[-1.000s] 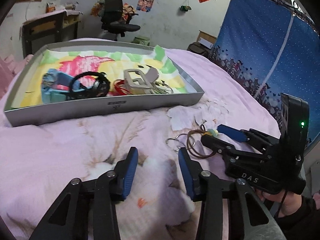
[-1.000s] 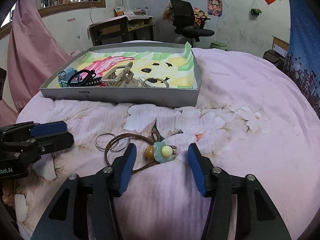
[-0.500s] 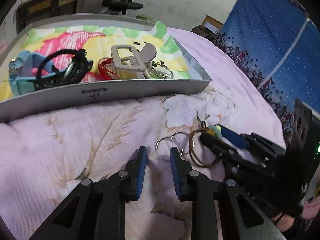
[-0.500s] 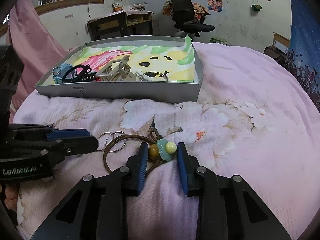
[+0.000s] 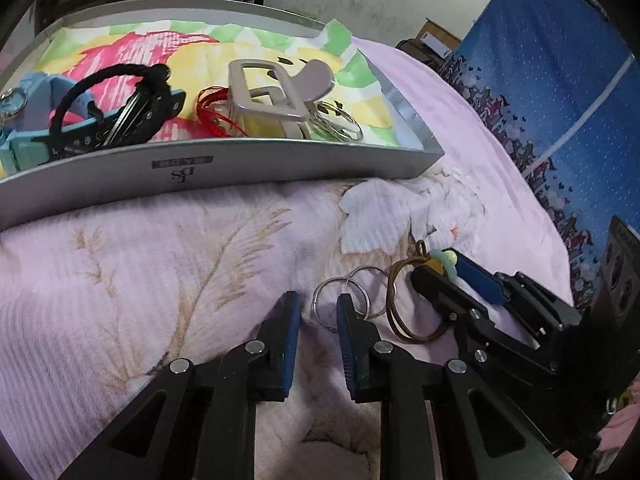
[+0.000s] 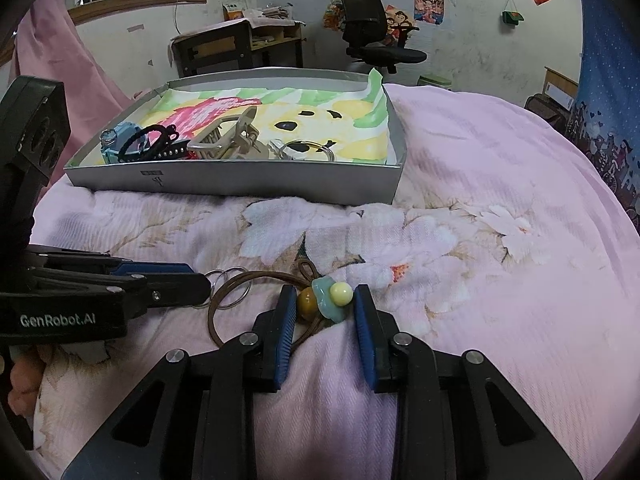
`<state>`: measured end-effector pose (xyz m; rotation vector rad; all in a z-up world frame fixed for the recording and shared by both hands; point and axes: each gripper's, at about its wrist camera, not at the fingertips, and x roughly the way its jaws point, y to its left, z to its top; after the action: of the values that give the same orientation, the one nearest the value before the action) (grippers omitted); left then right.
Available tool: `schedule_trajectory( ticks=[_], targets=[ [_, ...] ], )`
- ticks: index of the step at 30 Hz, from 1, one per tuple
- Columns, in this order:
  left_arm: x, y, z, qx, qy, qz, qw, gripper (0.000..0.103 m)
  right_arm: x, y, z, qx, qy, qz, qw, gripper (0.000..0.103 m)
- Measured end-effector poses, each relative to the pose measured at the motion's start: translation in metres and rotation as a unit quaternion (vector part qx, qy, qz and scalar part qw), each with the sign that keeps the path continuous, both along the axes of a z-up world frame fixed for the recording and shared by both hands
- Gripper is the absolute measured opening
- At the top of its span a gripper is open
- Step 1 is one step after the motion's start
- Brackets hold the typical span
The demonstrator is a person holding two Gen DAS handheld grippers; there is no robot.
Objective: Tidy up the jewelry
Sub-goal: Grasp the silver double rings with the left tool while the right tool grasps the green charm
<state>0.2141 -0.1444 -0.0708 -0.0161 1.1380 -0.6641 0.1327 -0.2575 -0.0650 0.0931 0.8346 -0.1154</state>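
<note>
Two linked silver rings (image 5: 330, 279) and a brown hair tie (image 5: 394, 312) with a bead charm (image 6: 324, 300) lie on the pink floral bedspread, in front of a grey tray (image 5: 240, 168). My left gripper (image 5: 319, 304) is at the rings with its jaws closing. The near ring's left edge lies between the pads, which are not pressing on it. My right gripper (image 6: 325, 308) is shut on the bead charm, the amber bead against its left pad and the yellow bead by its right pad. In the right wrist view the left gripper (image 6: 196, 284) comes in from the left.
The tray (image 6: 240, 180), lined with a colourful cartoon sheet, holds a beige claw clip (image 5: 264, 92), a black hair tie (image 5: 108, 76), a blue item (image 5: 24, 128), red cord and key rings. A blue curtain (image 5: 560, 80) hangs on the right. A desk (image 6: 240, 44) and an office chair (image 6: 372, 28) stand behind.
My left gripper came forward and down to the silver rings and its jaws narrowed. My right gripper's jaws closed in around the bead charm while the hand stayed in place.
</note>
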Motion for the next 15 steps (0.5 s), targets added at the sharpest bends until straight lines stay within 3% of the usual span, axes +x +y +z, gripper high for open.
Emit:
schedule_trajectory(
  ticks=[5, 15],
  targets=[
    [0.001, -0.001, -0.002, 0.008, -0.004, 0.009, 0.9999, 0.004, 0.001, 0.0, 0.0, -0.001, 0.001, 0.0, 1.0, 0.026],
    [-0.001, 0.011, 0.004, -0.029, -0.016, 0.021, 0.9992, 0.002, -0.002, -0.005, 0.002, 0.015, -0.016, -0.001, 1.0, 0.022]
  ],
)
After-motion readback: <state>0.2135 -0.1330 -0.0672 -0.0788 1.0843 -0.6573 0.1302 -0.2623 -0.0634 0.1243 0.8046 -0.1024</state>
